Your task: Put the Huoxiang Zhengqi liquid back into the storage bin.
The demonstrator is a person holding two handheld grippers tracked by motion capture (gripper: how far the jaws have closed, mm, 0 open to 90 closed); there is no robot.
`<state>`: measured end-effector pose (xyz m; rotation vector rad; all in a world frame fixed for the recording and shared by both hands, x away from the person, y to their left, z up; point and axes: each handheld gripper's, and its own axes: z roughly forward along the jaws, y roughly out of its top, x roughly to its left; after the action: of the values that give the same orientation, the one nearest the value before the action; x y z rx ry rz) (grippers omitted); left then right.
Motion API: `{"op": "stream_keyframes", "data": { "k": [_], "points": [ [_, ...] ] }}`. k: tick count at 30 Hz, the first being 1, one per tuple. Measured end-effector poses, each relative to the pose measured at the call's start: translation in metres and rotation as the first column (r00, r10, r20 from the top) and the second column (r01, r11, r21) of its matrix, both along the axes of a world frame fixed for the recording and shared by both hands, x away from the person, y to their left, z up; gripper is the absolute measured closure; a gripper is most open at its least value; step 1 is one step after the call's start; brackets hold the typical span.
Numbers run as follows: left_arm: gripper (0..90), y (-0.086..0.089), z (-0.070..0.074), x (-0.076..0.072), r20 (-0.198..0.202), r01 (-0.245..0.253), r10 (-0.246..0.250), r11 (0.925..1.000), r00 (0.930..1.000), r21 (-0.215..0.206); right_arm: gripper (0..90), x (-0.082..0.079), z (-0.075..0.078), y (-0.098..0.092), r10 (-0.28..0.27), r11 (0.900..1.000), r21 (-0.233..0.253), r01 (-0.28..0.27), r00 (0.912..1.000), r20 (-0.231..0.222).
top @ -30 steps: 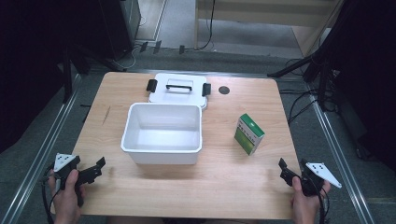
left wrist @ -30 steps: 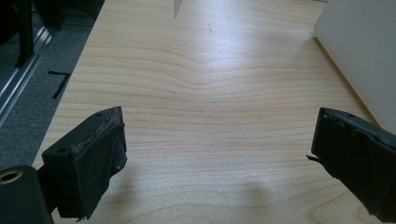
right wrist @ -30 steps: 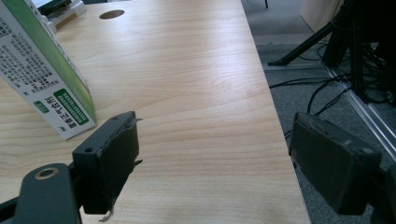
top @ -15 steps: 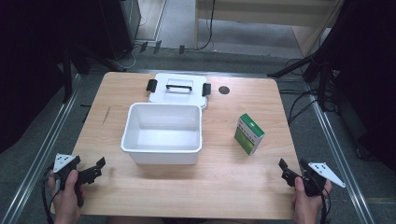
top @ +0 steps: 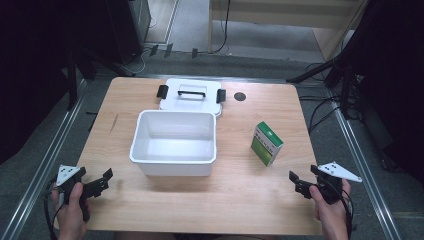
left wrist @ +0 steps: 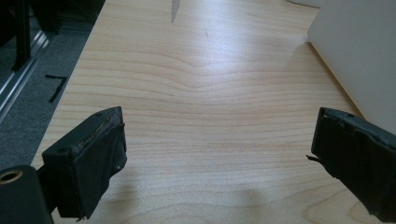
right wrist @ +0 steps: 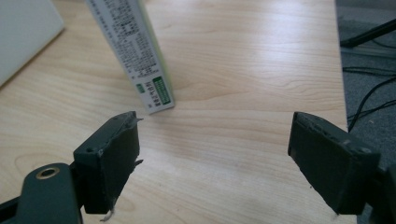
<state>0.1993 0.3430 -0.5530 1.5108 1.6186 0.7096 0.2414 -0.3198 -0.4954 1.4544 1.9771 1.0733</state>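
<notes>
The white bin (left wrist: 359, 56) is cut by the left gripper view's right edge, the green box's (right wrist: 133, 51) top leaves the right gripper view, its print too blurred to read.

Light wood table (top: 150, 100), glare washing across its grain. Grey floor (top: 190, 30) all round, metal rails (top: 45, 155) flanking at nine and three o'clock. Cables (top: 320, 112) trail at two o'clock, pale wooden furniture (top: 280, 20) at twelve, darkness at both sides.
</notes>
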Motion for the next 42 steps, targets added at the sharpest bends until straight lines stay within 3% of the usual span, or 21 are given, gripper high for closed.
{"op": "stream_keyframes", "data": {
  "k": [4,12,17,23,28,33,38,42],
  "points": [
    [3.9,0.000,0.000,0.000,0.000,-0.001,0.001,1.0000,1.0000,0.000,16.6,0.006,0.010,0.011,0.048,0.995,-0.080,-0.055,0.9955,-0.082],
    [3.9,-0.001,0.000,0.001,-0.004,-0.004,0.004,1.0000,1.0000,0.000,16.6,0.021,0.032,0.028,0.103,0.975,-0.174,-0.140,0.9733,-0.205],
    [3.9,0.000,0.000,0.001,-0.004,-0.005,0.005,1.0000,1.0000,-0.002,16.4,0.032,0.043,0.041,0.129,0.951,-0.236,-0.201,0.9486,-0.289],
    [3.9,0.000,0.000,0.001,-0.006,-0.004,0.004,1.0000,1.0000,-0.004,15.5,0.044,0.055,0.056,0.153,0.924,-0.274,-0.266,0.9151,-0.373],
    [3.9,0.000,0.000,0.001,-0.002,0.001,-0.001,1.0000,1.0000,-0.007,14.8,0.052,0.071,0.065,0.160,0.910,-0.289,-0.298,0.8938,-0.419],
    [3.9,0.000,0.000,0.001,-0.002,0.000,0.000,0.9999,1.0000,-0.013,15.9,0.061,0.083,0.075,0.149,0.888,-0.323,-0.326,0.8703,-0.470],
    [3.9,0.001,0.000,0.001,-0.005,0.001,-0.001,0.9999,1.0000,-0.016,18.8,0.074,0.090,0.086,0.130,0.885,-0.336,-0.322,0.8637,-0.487],
    [4.0,0.001,0.000,0.001,-0.008,0.001,-0.001,0.9998,1.0000,-0.019,22.3,0.082,0.096,0.093,0.129,0.877,-0.346,-0.333,0.8569,-0.499]
  ]
}}
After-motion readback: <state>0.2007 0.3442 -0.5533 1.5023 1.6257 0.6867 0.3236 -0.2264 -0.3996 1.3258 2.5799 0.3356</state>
